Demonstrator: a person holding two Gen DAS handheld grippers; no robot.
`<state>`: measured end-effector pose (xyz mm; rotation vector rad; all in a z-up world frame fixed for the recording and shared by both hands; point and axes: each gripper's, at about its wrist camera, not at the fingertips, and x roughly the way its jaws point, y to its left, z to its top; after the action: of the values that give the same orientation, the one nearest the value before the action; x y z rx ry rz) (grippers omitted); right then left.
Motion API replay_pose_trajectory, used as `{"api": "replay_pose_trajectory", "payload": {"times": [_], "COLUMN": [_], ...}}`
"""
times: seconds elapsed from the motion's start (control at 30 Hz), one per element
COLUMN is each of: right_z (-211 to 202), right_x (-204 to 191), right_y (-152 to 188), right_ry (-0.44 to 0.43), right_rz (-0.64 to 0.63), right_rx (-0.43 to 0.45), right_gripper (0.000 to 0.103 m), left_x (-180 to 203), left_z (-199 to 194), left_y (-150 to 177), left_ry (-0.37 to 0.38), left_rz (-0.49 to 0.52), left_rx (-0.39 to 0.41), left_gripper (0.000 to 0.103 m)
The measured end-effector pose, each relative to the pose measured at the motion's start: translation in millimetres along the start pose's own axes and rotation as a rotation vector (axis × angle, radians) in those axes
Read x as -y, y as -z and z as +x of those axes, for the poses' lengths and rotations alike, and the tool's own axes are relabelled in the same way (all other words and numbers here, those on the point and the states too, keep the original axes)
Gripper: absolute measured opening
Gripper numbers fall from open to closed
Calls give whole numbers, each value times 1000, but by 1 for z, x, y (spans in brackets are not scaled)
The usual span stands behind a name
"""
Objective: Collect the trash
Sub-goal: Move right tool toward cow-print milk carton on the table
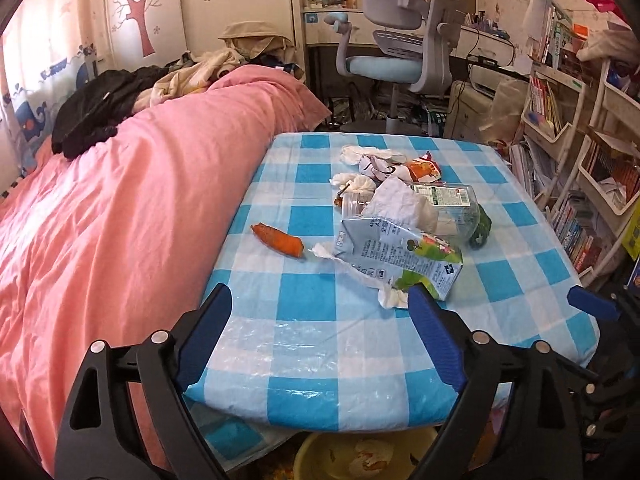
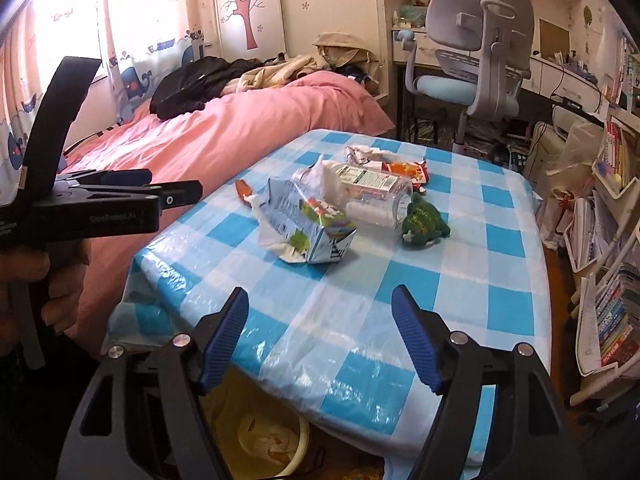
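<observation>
- Right beside the surface (image 1: 320, 344), along one long side of it, lies the bed (image 1: 120, 208) with a pink cover and a heap of dark and pale clothes at its far end.
- Covered by a blue-and-white checked plastic cloth, the surface carries all the trash in a loose cluster around the carton.
- Beyond the surface's far edge stands a grey chair (image 1: 404, 32) with a pale blue seat; bookshelves (image 1: 576, 168) run along the side away from the bed.
- Under the surface's near edge sits a yellow bin (image 1: 360, 456) with some scraps inside.
- Left hand-held gripper (image 1: 320, 300): fingers spread wide apart, holding nothing, hovering over the near edge with one fingertip just short of the carton.
- Right hand-held gripper (image 2: 320, 304): fingers likewise spread and empty, over the near corner, well apart from the carton.
- Crushed pale blue carton (image 1: 396, 252) lies on its side, torn white paper spilling from its end.
- Behind the carton, touching it, lies a clear plastic bottle (image 1: 444, 204) on its side, with crumpled white tissue (image 1: 400, 200) over it.
- A green wrapper (image 2: 424, 220) rests against the bottle, away from the bed.
- An orange scrap (image 1: 278, 239) lies just bedward of the carton, apart from it.
- An orange-and-white packet (image 1: 420, 170) and more tissue (image 1: 356, 182) lie beyond the bottle.
</observation>
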<state>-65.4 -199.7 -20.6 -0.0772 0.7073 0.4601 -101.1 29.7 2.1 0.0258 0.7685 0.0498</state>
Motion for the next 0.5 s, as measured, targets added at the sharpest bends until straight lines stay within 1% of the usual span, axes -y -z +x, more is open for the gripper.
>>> {"api": "replay_pose_trajectory", "payload": {"times": [0.3,0.5], "right_z": [9,15], "right_x": [-5,-10], "right_y": [-7,-8], "right_ry": [-15,-23], "right_rz": [-22,-53], "right_rx": [21,15], "right_gripper": [71,71], "left_x": [2,4], "left_z": [6,12], "left_y": [-2,-5], "left_ry": [-3,-4], "left_rz": [-2,1], "left_rx": [-10,-19], "left_gripper": [89,89]}}
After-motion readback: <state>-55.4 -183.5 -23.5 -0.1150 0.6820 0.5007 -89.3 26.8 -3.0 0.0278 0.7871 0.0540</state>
